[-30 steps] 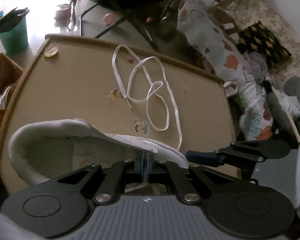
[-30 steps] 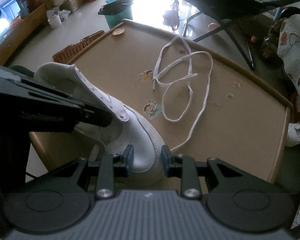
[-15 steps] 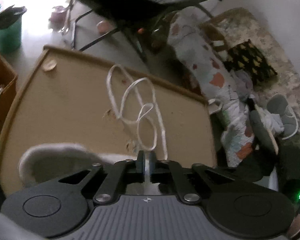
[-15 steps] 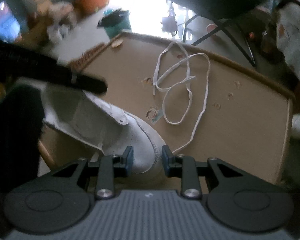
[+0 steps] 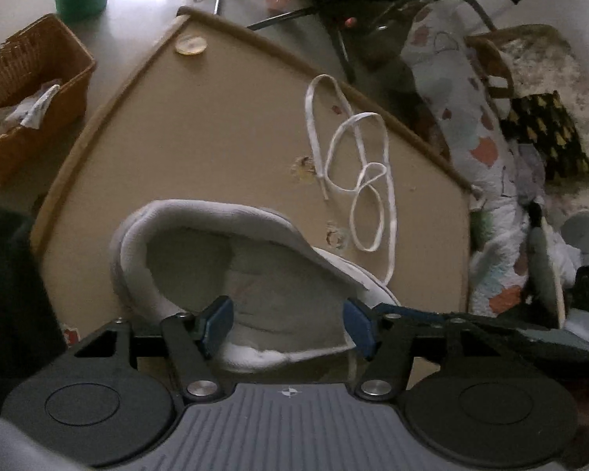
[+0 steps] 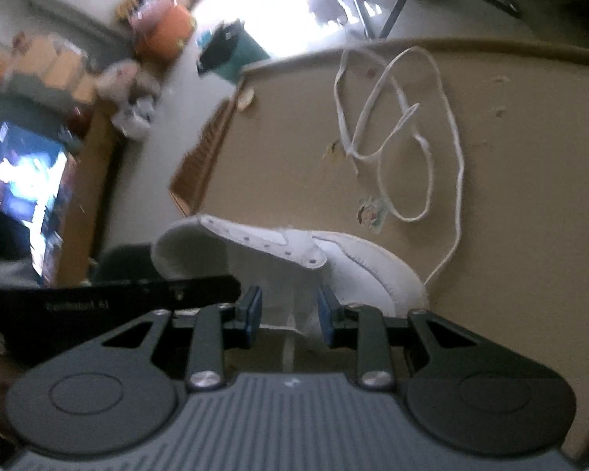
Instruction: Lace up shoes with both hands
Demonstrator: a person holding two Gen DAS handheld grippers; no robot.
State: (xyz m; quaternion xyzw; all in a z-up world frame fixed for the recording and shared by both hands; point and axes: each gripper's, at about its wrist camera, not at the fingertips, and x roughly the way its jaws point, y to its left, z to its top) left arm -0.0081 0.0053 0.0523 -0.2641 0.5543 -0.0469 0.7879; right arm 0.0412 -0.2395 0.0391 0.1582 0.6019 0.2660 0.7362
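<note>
The lace (image 5: 367, 180) lies upper right of the opening left gripper (image 5: 288, 324), beyond the shoe (image 5: 231, 271) (right gripper (image 6: 288, 316) narrow, seemingly empty).

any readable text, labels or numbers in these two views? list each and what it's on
Left gripper arm, right wrist view: white print along its side, blurred; only the ending, roughly "...41", can be guessed.
Screen at far left, right wrist view: bright picture, too blurred for any words.
Stickers on the table: cartoon pictures, no legible text.
Shoe, lace, basket: no text visible.
</note>
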